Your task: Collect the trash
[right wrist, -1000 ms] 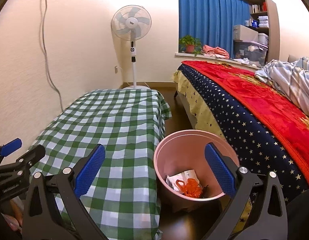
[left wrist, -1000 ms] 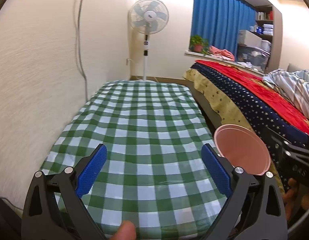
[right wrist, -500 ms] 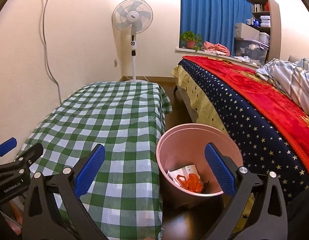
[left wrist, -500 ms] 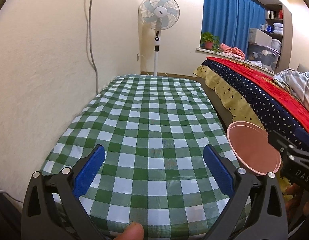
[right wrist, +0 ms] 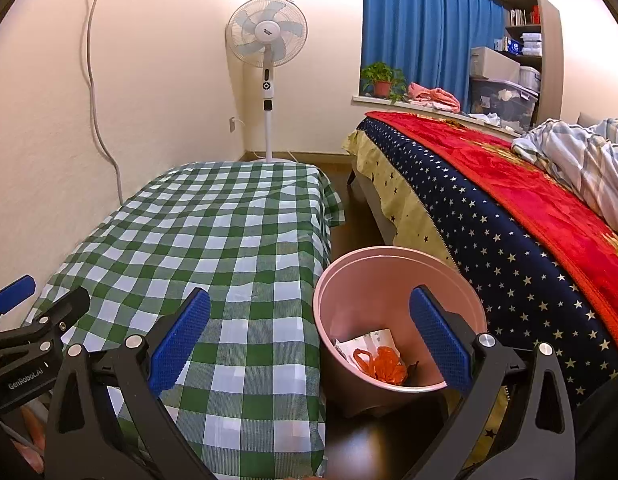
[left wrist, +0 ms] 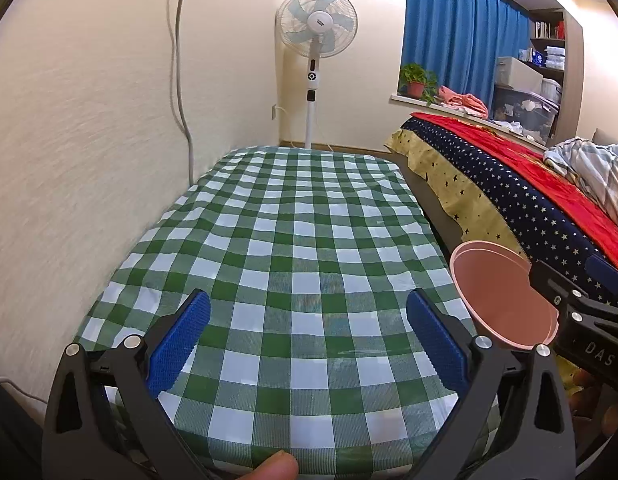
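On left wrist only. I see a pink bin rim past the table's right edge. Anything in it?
Observer: Yes. The right wrist view looks into the pink bin: an orange plastic bag lies on white paper at the bottom.
Operator: Bin on the table or off it?
Observer: Off it. It stands on the dark floor between the checked table and the bed.
Operator: Right gripper state? I only see its side.
Observer: The right gripper is open and empty, one finger over the cloth and one over the bin.
Operator: Left?
Observer: The left gripper is open and empty too, as your view shows.
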`<act>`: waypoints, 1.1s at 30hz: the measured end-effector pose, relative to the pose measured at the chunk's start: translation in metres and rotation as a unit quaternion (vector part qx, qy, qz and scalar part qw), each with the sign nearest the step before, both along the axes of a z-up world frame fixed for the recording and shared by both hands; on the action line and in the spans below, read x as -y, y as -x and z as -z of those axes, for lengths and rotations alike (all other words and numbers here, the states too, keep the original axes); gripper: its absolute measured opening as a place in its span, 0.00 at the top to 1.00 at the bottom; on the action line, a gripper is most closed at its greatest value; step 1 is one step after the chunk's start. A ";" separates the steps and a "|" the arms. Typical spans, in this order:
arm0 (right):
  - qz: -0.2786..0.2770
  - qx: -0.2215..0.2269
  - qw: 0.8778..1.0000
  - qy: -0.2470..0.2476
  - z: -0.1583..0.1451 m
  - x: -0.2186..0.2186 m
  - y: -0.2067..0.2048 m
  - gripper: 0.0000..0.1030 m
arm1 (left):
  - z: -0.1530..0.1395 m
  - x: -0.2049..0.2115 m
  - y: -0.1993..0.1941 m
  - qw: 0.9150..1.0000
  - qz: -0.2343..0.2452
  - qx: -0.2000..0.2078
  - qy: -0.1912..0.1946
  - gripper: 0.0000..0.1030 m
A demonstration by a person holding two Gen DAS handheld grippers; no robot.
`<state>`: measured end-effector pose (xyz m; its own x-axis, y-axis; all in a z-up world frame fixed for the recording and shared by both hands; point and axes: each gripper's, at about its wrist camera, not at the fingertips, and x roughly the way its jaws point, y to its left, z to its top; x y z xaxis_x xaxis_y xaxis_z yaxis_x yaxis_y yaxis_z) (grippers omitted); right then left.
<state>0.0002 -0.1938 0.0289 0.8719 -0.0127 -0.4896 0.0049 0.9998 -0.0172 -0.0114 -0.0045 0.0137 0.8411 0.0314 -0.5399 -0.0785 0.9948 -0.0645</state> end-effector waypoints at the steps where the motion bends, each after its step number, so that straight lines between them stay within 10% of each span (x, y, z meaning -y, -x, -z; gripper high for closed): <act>1: 0.000 0.000 1.000 0.000 0.000 0.000 0.000 0.05 | 0.000 0.000 -0.001 1.000 0.000 0.000 0.000 0.08; 33: 0.000 0.000 1.000 0.000 0.000 0.000 -0.001 0.05 | -0.002 0.008 0.001 1.000 0.011 0.001 -0.005 0.08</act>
<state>0.0013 -0.1942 0.0285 0.8718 -0.0129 -0.4896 0.0057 0.9999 -0.0162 -0.0129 -0.0121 0.0153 0.8427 0.0188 -0.5380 -0.0570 0.9969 -0.0545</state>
